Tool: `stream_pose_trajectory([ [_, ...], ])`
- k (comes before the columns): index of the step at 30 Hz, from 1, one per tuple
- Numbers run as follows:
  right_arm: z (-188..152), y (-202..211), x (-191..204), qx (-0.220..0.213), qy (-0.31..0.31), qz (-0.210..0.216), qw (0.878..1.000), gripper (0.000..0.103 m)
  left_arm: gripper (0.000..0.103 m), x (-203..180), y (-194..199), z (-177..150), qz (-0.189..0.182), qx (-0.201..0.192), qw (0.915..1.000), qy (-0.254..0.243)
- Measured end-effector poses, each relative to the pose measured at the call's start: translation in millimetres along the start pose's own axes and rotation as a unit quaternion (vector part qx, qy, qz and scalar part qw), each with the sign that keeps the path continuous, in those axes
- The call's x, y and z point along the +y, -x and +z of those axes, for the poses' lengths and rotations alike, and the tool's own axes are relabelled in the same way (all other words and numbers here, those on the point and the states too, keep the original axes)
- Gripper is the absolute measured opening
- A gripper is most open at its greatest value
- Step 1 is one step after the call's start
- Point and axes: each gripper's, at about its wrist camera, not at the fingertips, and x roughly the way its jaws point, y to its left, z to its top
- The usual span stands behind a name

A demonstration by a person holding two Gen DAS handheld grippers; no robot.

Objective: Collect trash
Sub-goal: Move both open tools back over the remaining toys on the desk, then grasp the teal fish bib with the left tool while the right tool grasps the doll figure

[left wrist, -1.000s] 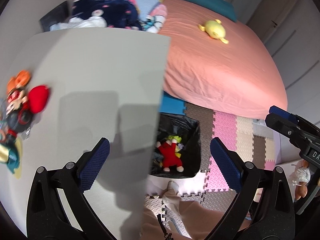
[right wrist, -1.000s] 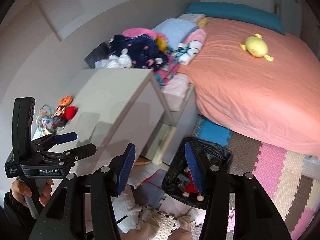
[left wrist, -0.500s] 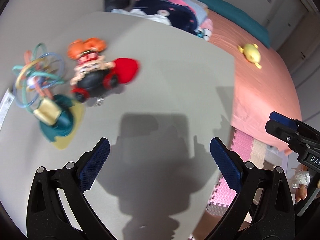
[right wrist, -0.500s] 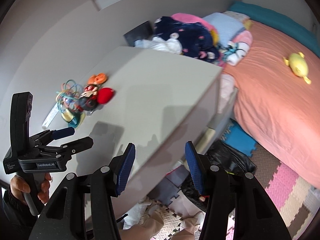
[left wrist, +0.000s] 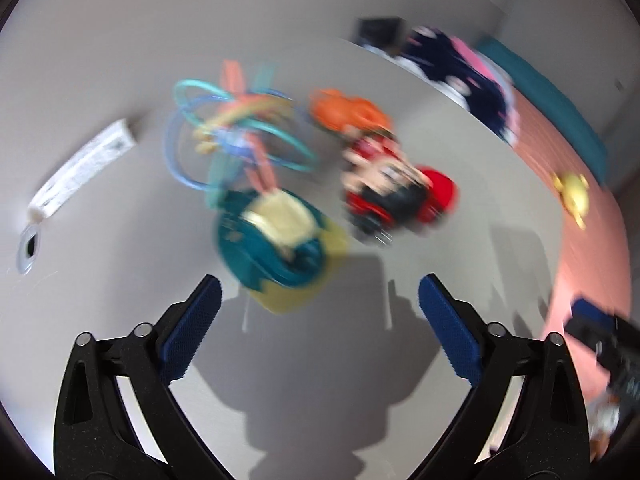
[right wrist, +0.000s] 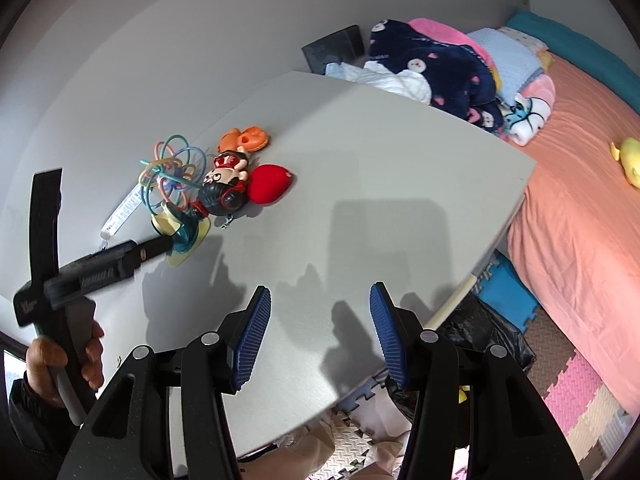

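- The left claw [left wrist: 319,310] hangs over the grey bench [right wrist: 380,200], its ribbed blue pads [left wrist: 192,330] wide apart and holding nothing; its view is smeared by motion blur.
- The right claw [right wrist: 318,334] is also over the bench, nearer the front edge, jaws apart and empty, blue pads [right wrist: 252,336] ridged like the left ones.
- In the right view the left claw [right wrist: 160,245] shows as a black tool gripped by a hand [right wrist: 64,364]; its tip is just beside the suction base. White lettering on its body is too blurred to read.
- Just beyond the left claw stands a teal suction base [left wrist: 272,240] on a yellow translucent disc, topped by a tangle of thin coloured plastic loops [left wrist: 236,128].
- Right of the suction base lies a glossy doll [left wrist: 384,188] with a black helmet-like body and red trim, touching a smooth red heart shape [left wrist: 438,196].
- Beyond the doll sits an orange moulded piece [left wrist: 348,110].
- Left of the suction base lies a flat white printed strip [left wrist: 82,168] with a small metal ring [left wrist: 29,248] at its near end; the print cannot be read.
- Below the bench's right edge, a black bag [right wrist: 488,332] sits on foam puzzle mats [right wrist: 576,392].
- Farther right of the bench is a bed [right wrist: 580,184] with a salmon sheet, a yellow plush [right wrist: 628,160], and piled fleece blankets [right wrist: 436,64].
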Motion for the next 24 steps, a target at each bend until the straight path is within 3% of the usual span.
stream_pose_trajectory([
  [3,2.9,-6.5,2.0,0.004,0.0,0.002,1.0,0.053,0.083,14.0,-10.7,10.2,0.017,0.01,0.999,0.04],
  [16,14.9,-24.8,-6.1,0.017,-0.005,0.009,1.0,0.053,0.082,22.7,-35.6,15.6,0.043,0.034,0.9907,0.125],
  [24,23.0,-32.3,-2.8,0.019,-0.001,0.014,1.0,0.053,0.049,34.1,-45.9,19.1,0.032,0.04,0.9885,0.142],
])
